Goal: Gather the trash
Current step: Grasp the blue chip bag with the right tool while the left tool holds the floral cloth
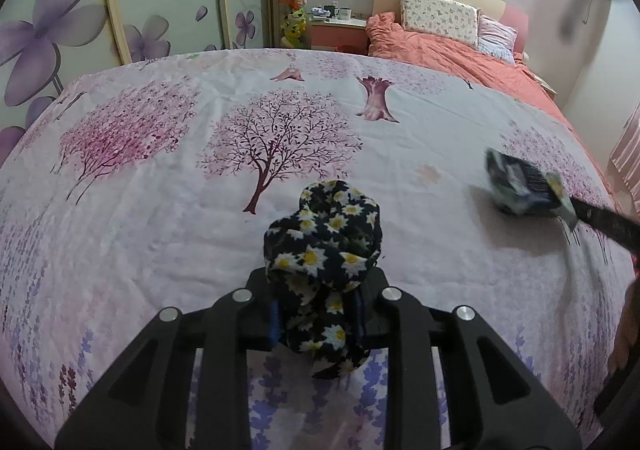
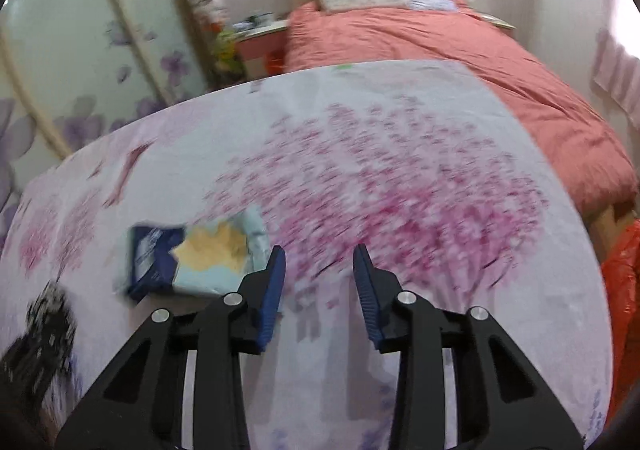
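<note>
Tree-printed bedsheet [image 1: 160, 210]: left hand-held gripper [image 1: 320, 314] clamps daisy cloth [image 1: 324, 242]; right hand-held gripper [image 2: 320, 282] apart, empty, wrapper [image 2: 200, 254] at its left.

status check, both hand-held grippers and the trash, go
Left hand-held gripper shut on black daisy-print fabric wad. Right hand-held gripper open, empty. Blue and yellow snack wrapper flat on tree-print sheet, just left of it. Nothing blocking.

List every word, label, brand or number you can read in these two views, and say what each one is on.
None can be read.
Snack packet: has print on its dark blue part, too blurred to read.
Mugs on the bedside table: any marking is too small to read.
Daisy-print cloth in the left gripper: flowers only, no text.
Bedsheet: printed trees, no text.
</note>
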A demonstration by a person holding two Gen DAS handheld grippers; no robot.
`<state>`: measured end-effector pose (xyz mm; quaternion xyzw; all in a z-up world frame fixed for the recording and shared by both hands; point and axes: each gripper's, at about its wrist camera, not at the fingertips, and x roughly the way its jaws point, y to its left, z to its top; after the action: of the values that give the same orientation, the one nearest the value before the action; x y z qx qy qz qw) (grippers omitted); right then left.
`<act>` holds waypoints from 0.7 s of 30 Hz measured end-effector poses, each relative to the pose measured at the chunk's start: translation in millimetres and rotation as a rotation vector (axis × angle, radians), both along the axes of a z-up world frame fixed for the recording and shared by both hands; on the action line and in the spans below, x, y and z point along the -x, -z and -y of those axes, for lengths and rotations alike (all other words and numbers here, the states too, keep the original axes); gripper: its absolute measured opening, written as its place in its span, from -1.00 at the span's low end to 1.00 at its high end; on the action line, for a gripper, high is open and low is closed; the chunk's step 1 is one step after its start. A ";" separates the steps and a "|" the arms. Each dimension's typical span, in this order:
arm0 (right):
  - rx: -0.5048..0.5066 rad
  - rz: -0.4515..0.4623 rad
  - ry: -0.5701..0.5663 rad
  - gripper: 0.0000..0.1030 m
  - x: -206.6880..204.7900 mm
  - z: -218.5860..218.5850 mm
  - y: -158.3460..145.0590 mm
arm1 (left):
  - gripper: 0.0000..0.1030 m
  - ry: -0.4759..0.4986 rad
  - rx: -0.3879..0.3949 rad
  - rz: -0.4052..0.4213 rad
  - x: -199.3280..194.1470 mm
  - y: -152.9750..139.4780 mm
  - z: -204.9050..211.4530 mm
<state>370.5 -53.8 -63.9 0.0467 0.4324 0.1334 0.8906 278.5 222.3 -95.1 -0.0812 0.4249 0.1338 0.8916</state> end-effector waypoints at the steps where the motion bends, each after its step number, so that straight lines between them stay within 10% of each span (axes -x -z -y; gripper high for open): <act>1: -0.027 -0.008 -0.058 -0.28 8.9 -4.7 -0.4 | -0.49 0.000 0.001 0.000 -0.5 -0.1 0.1; 21: 0.010 0.042 -0.146 0.20 10.4 -58.4 -5.5 | -0.49 0.001 0.010 0.003 0.3 -0.2 -0.4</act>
<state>360.0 4.6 -58.4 0.0077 0.4167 0.1970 0.8874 278.3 222.7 -94.9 -0.0856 0.4240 0.1313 0.8920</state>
